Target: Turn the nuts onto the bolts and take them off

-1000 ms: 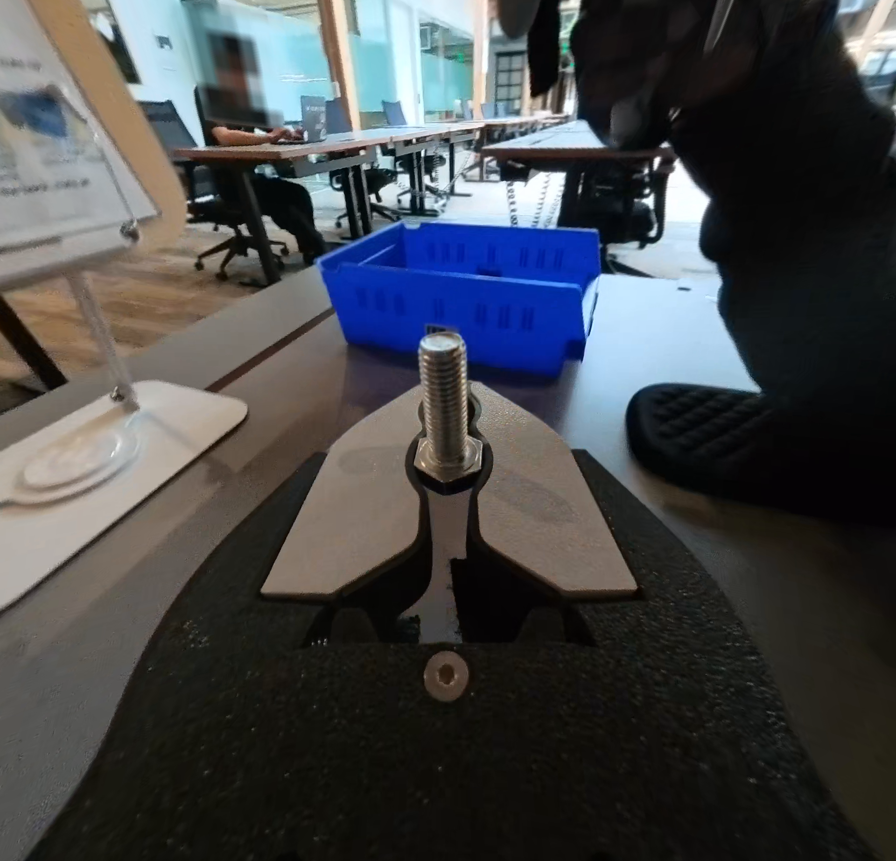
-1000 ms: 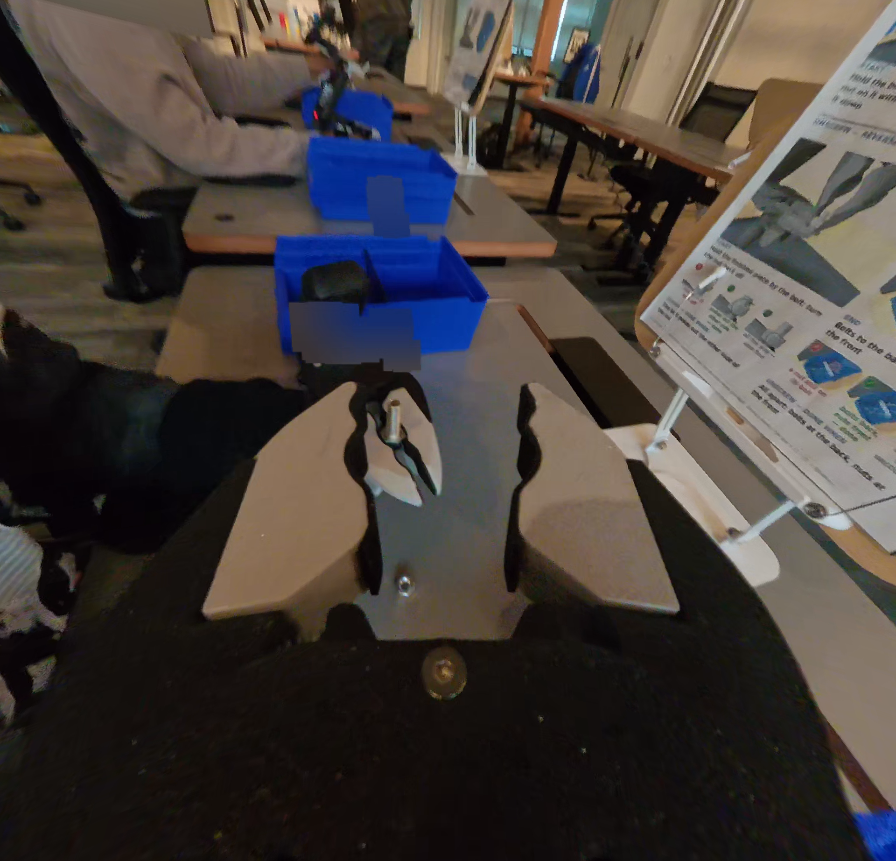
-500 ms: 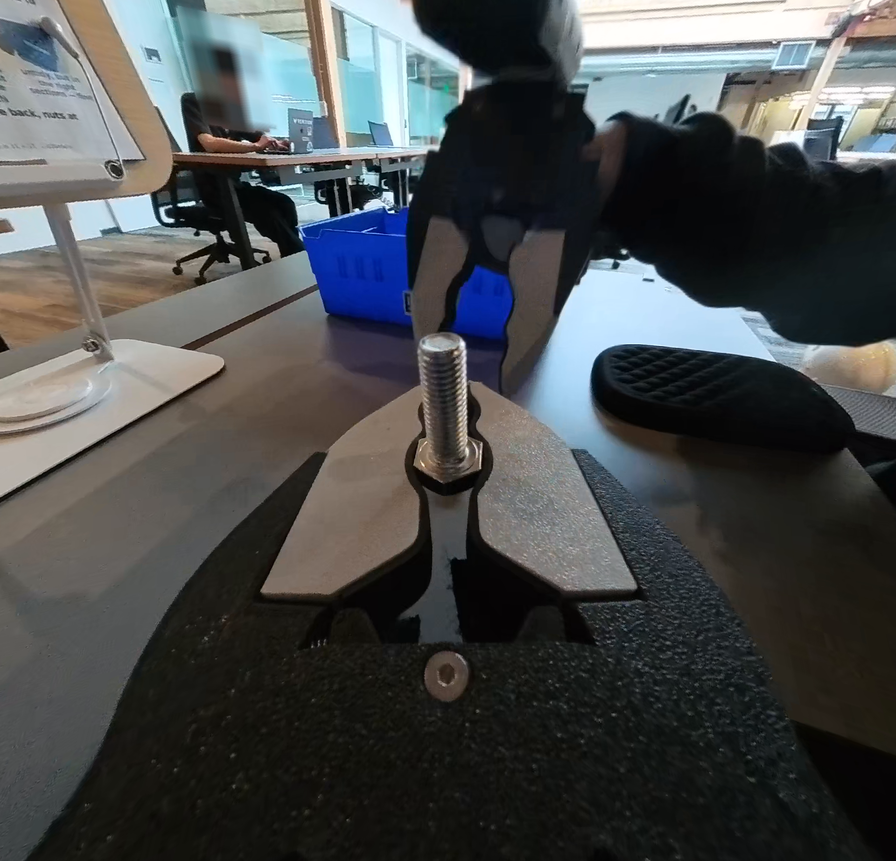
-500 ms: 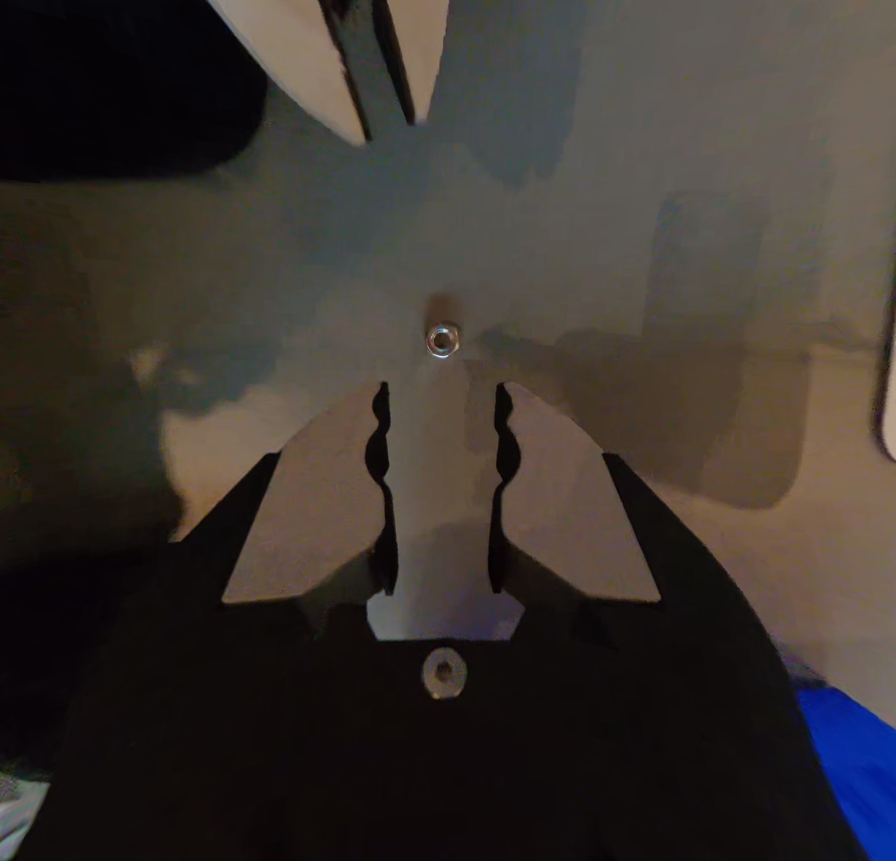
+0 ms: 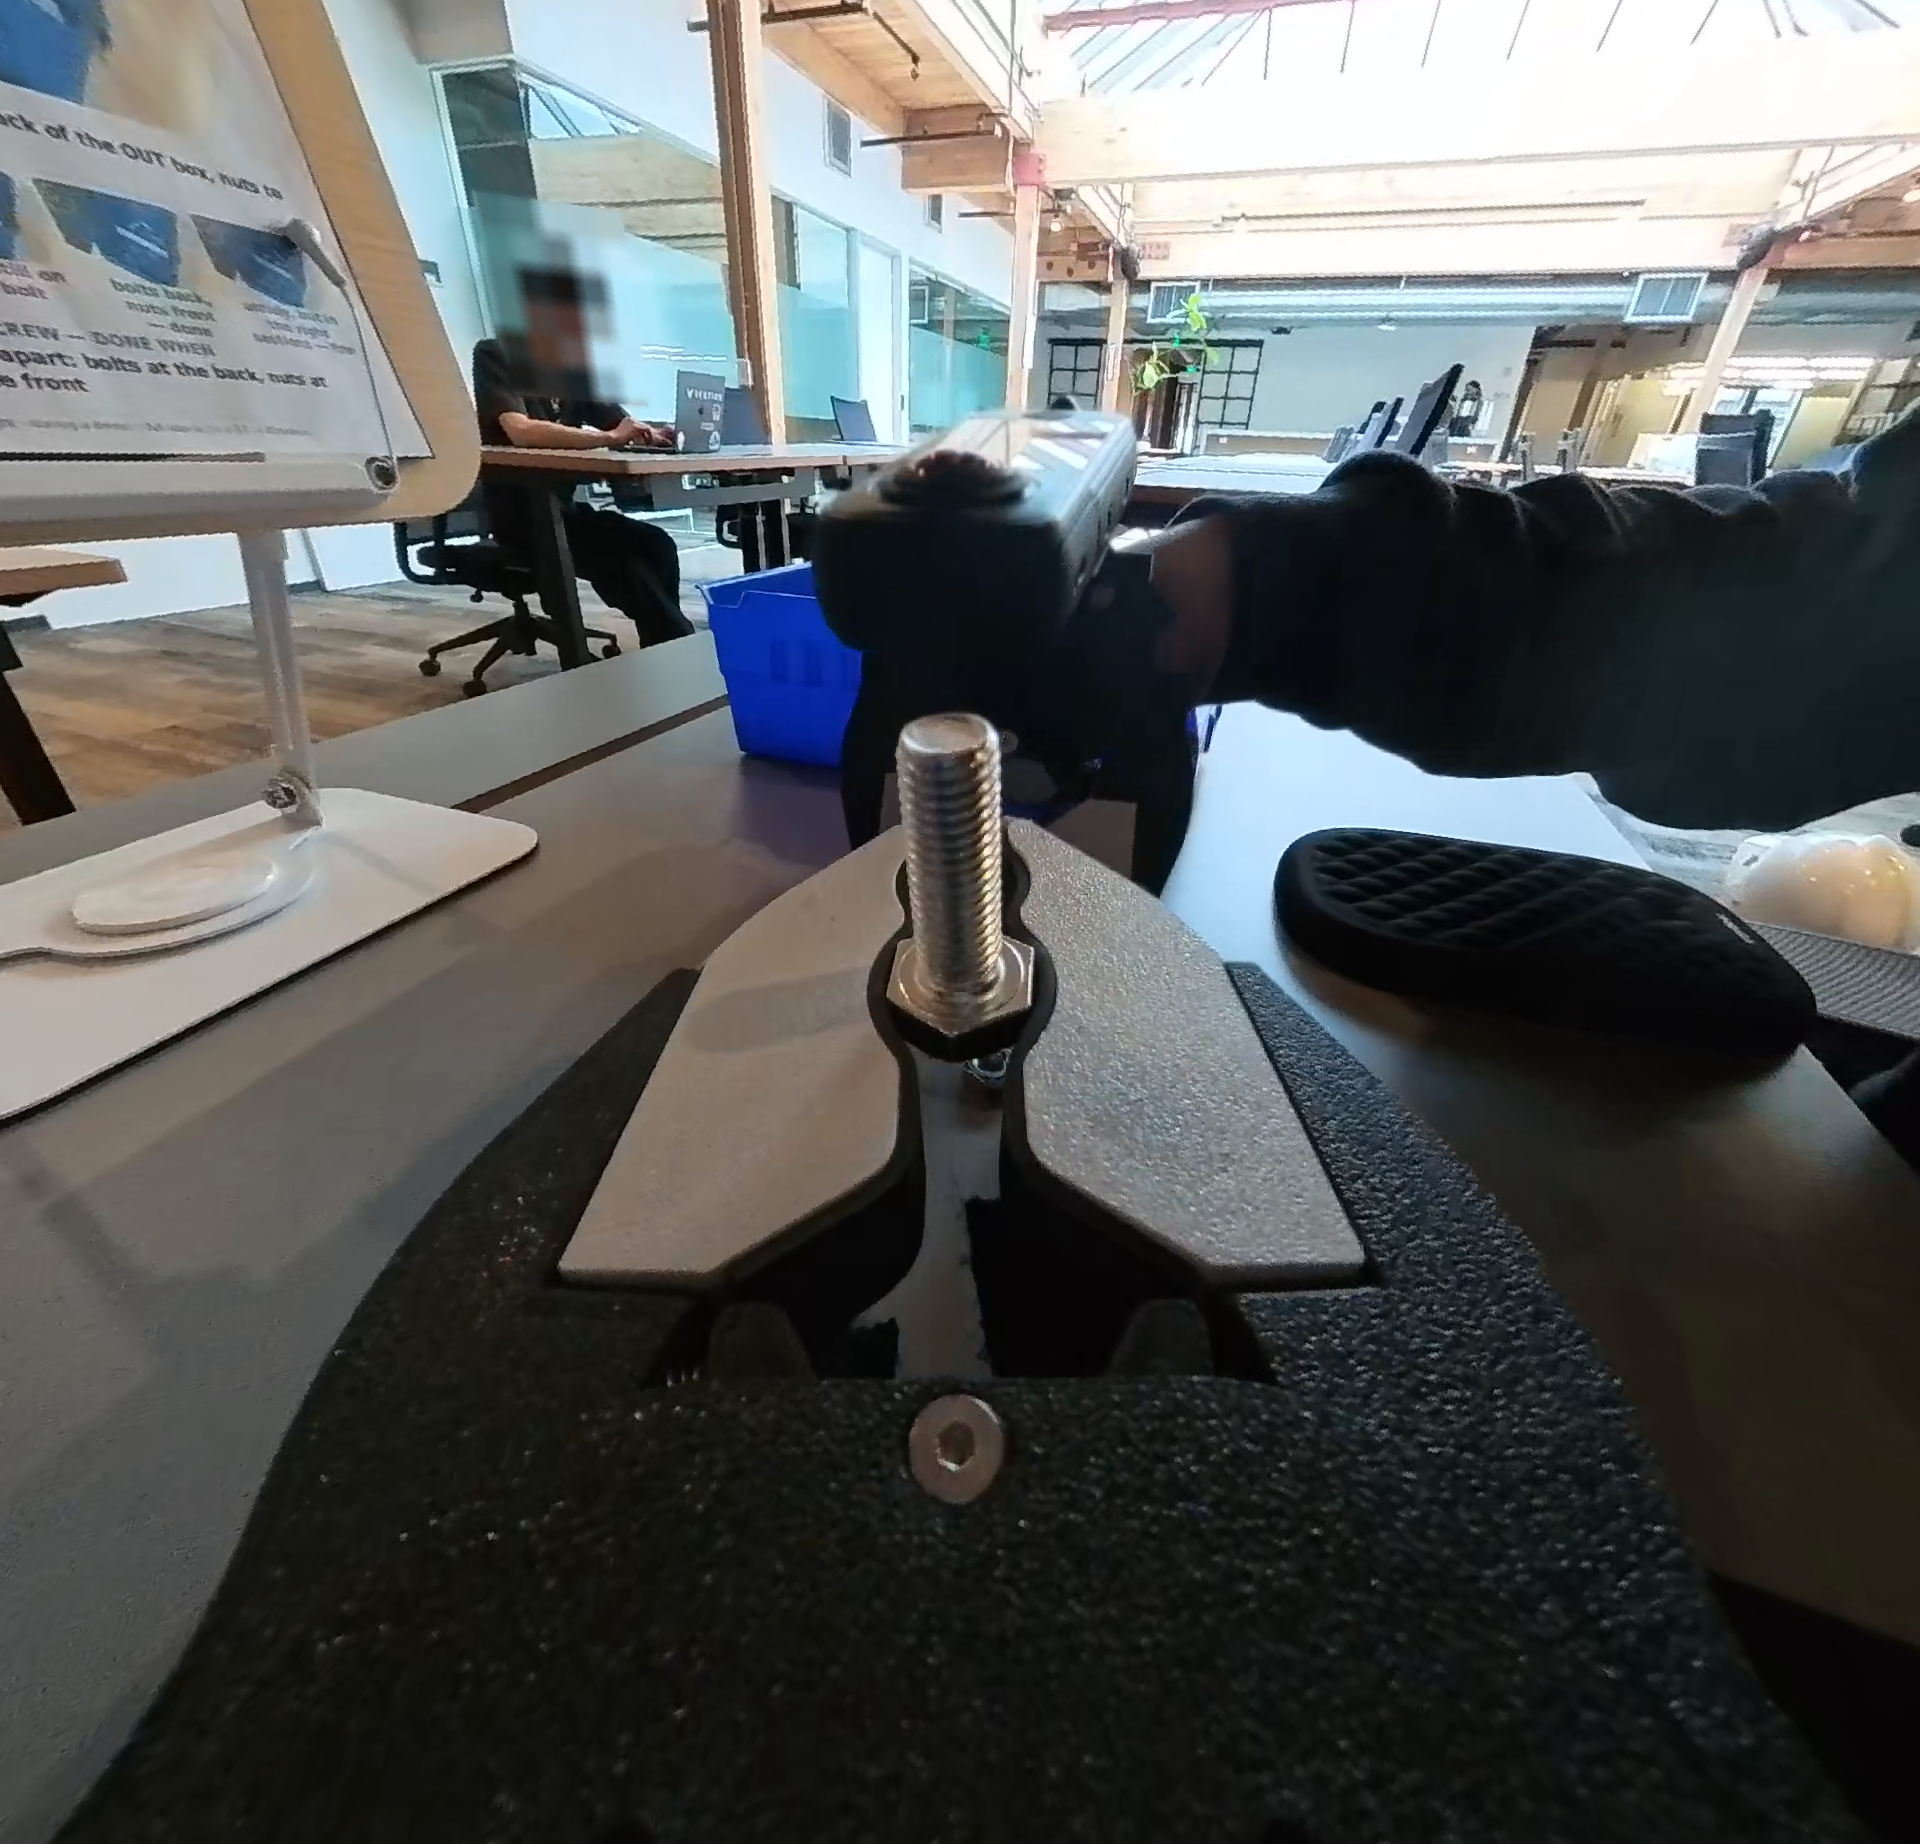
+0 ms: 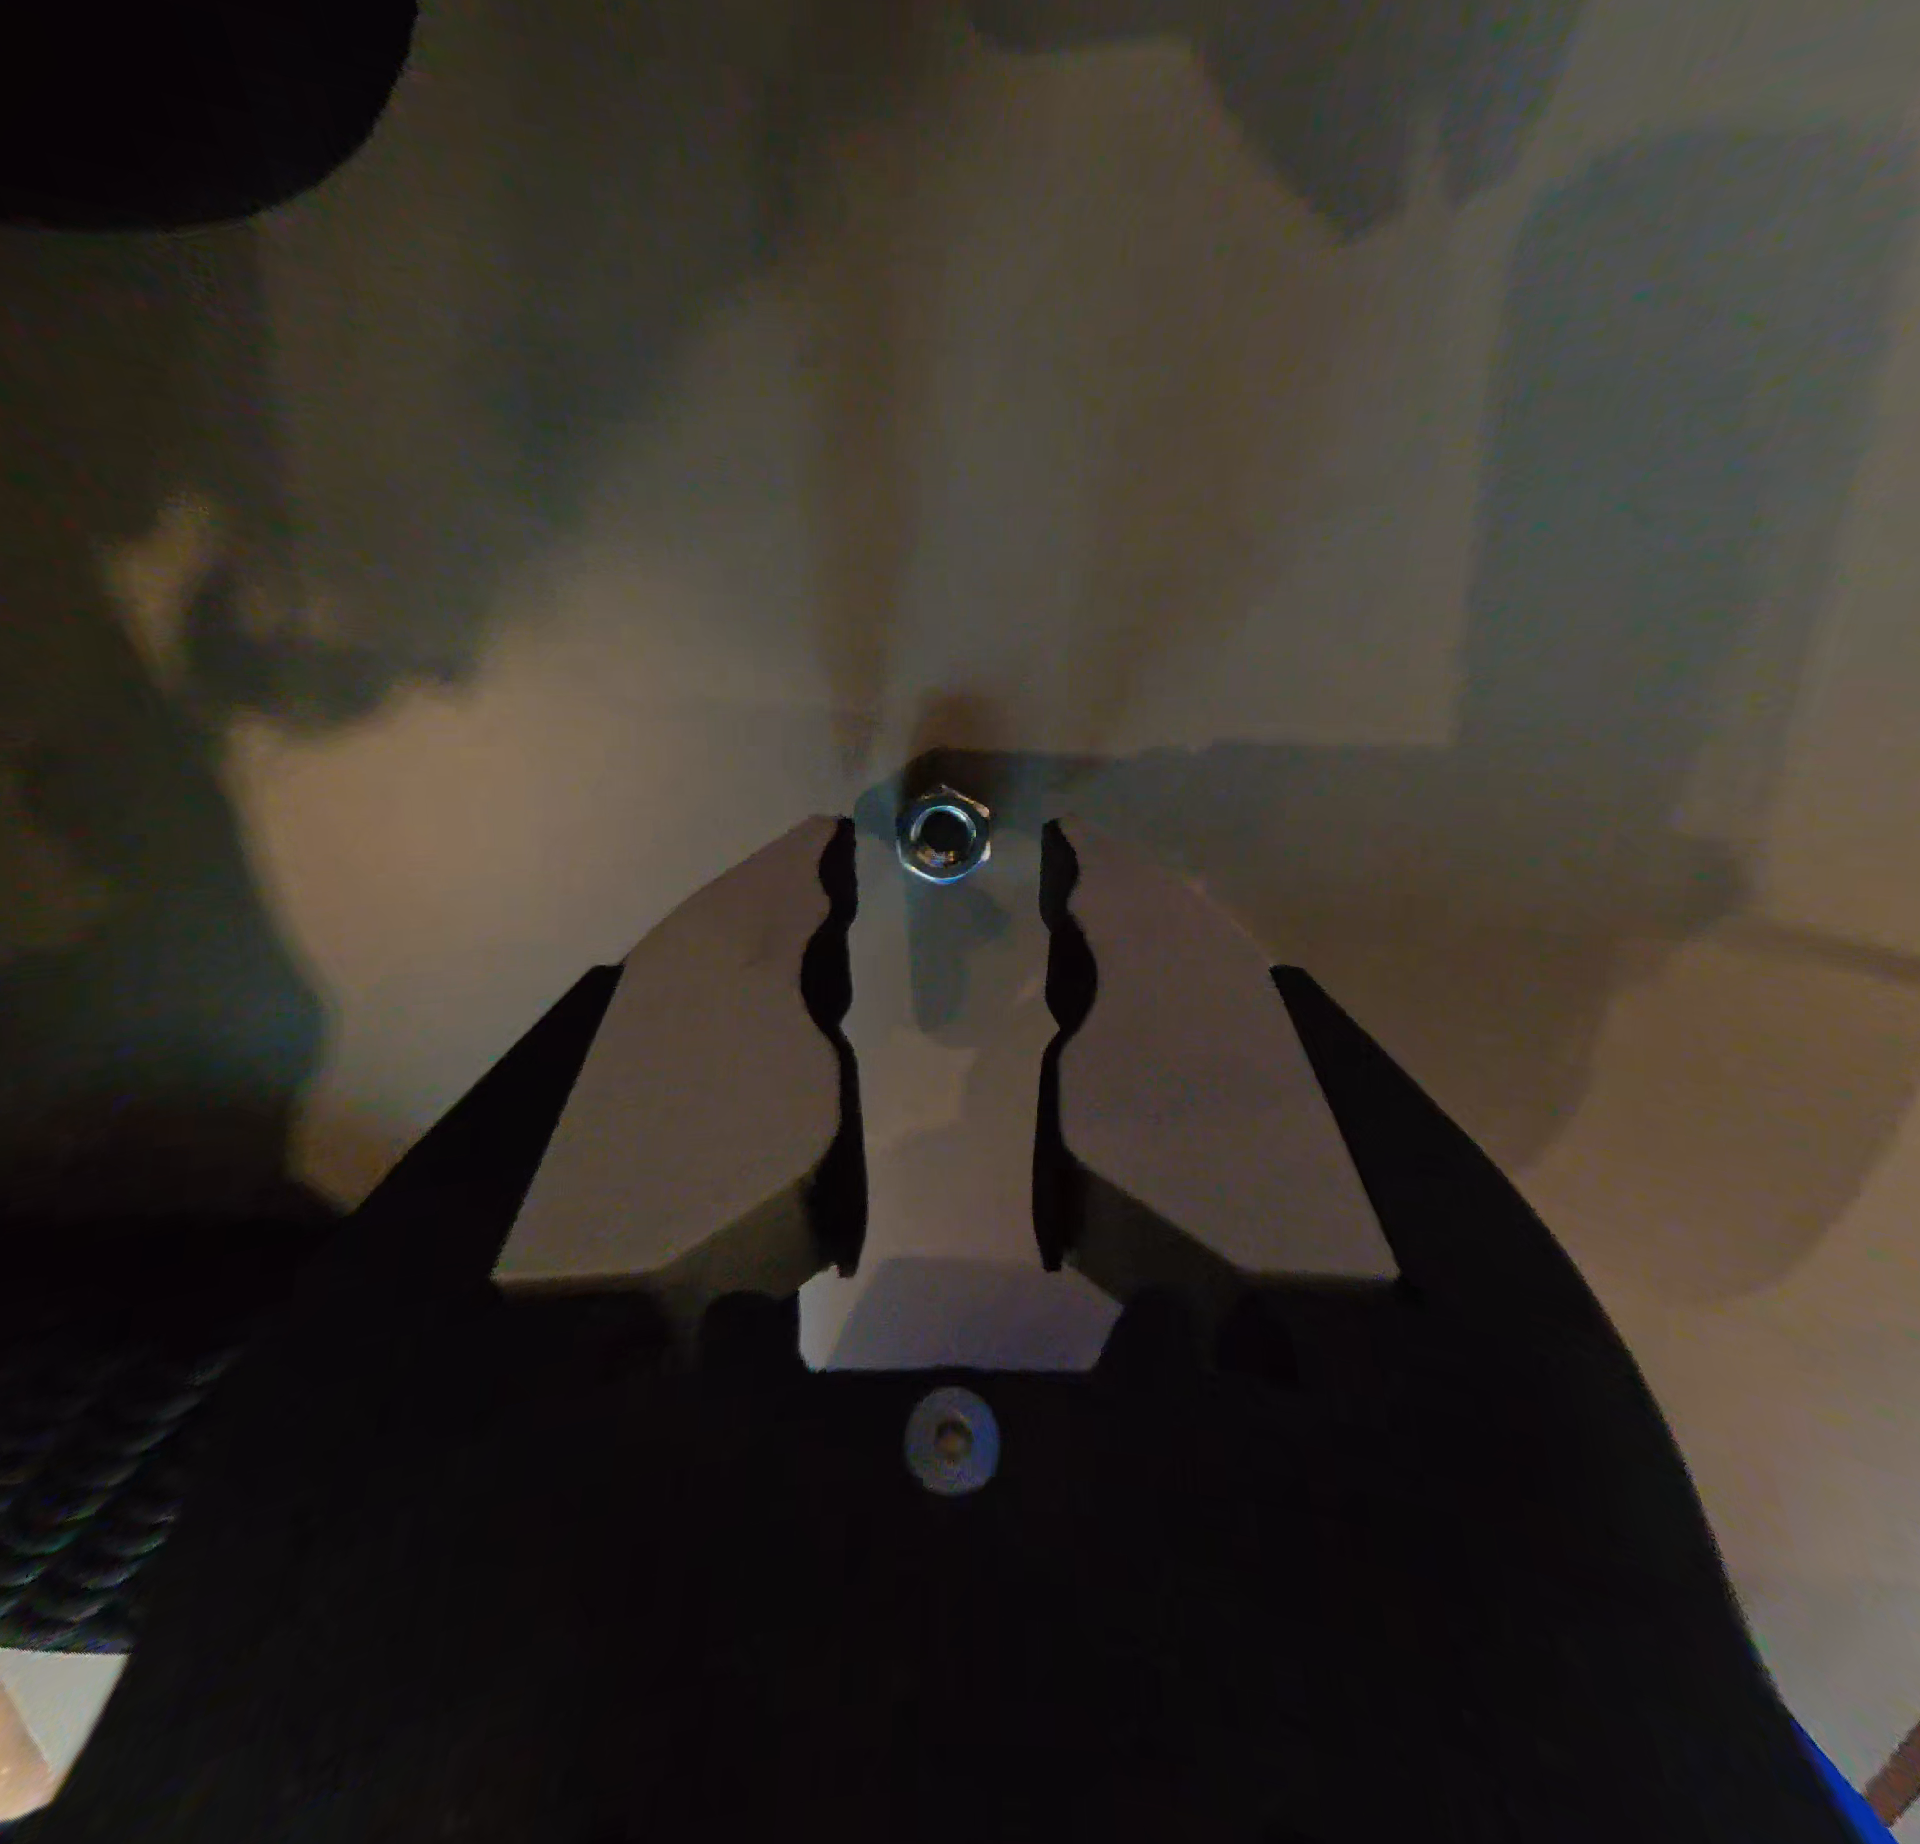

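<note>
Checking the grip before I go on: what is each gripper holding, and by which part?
The left gripper holds the bolt by its head, thread upward. The right gripper holds nothing; the nut lies between its open tips.

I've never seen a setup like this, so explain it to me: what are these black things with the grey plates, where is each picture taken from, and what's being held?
There is no robot here: a person holds one handheld gripper in each hand, each carrying a camera that looks along its two grey fingers.

In the left wrist view, the left gripper is shut on a silver bolt, held upright by its head. Behind it are a grey table, a blue bin, a white sign stand and a black pad. The right gripper's body shows there too, held by a dark-sleeved hand.

The right wrist view looks straight down. The right gripper is open, its fingertips either side of a small nut lying on the table.
</note>
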A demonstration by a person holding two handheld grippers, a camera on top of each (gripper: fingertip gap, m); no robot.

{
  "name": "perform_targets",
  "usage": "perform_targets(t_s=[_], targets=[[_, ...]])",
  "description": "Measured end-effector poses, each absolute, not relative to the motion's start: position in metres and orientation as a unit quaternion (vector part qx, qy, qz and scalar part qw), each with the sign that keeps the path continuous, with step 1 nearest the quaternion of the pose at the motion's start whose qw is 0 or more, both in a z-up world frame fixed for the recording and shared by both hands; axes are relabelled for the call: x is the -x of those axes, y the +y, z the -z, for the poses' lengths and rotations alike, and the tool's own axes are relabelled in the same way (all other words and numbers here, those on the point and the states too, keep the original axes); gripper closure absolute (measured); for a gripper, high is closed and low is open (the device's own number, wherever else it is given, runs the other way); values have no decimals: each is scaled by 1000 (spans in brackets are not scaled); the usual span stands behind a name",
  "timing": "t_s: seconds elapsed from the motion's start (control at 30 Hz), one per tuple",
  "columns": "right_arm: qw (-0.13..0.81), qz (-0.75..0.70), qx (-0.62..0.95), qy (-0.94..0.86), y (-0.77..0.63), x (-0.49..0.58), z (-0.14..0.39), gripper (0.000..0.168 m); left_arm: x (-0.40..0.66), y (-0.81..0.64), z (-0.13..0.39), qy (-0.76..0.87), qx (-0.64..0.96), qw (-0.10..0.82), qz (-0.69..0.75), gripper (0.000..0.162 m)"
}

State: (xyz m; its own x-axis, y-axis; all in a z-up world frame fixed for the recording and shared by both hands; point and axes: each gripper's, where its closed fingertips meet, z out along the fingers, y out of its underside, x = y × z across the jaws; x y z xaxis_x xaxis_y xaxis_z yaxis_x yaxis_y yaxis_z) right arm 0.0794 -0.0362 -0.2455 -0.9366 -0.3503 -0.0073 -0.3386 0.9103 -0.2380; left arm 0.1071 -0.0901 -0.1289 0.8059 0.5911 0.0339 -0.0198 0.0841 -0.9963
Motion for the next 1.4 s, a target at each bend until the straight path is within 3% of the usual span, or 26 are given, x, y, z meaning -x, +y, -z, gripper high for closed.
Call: perform_targets(t_s=[0.03, 0.13, 0.27, 0.43, 0.57, 0.7, 1.03, 1.4], targets=[[24, 114, 177, 977, -36, -79, 246, 137, -107, -90, 129, -222, 640, 703, -216, 151], [20, 107, 181, 977, -36, -77, 249, 152, -108, -88, 130, -219, 645, 701, -212, 152], [7, 110, 191, 975, -30, -74, 238, 152, -110, -83, 131, -212, 650, 699, -207, 152], [-13, 135, 230, 964, -13, -75, 164, 152, -120, -60, 125, -178, 658, 711, -173, 152], [-34, 146, 340, 929, -8, -101, 89, 152, -138, -21, 123, -107, 684, 713, -108, 152], [-30, 149, 463, 873, -14, -143, 53, 152, -161, 8, 135, -33, 710, 703, -19, 152], [17, 97, 692, 715, -36, -196, 81, 152, -207, 18, 150, 72, 724, 678, 107, 152], [71, 43, 755, 650, -37, -197, 105, 152, -215, 18, 153, 91, 724, 672, 130, 152]])
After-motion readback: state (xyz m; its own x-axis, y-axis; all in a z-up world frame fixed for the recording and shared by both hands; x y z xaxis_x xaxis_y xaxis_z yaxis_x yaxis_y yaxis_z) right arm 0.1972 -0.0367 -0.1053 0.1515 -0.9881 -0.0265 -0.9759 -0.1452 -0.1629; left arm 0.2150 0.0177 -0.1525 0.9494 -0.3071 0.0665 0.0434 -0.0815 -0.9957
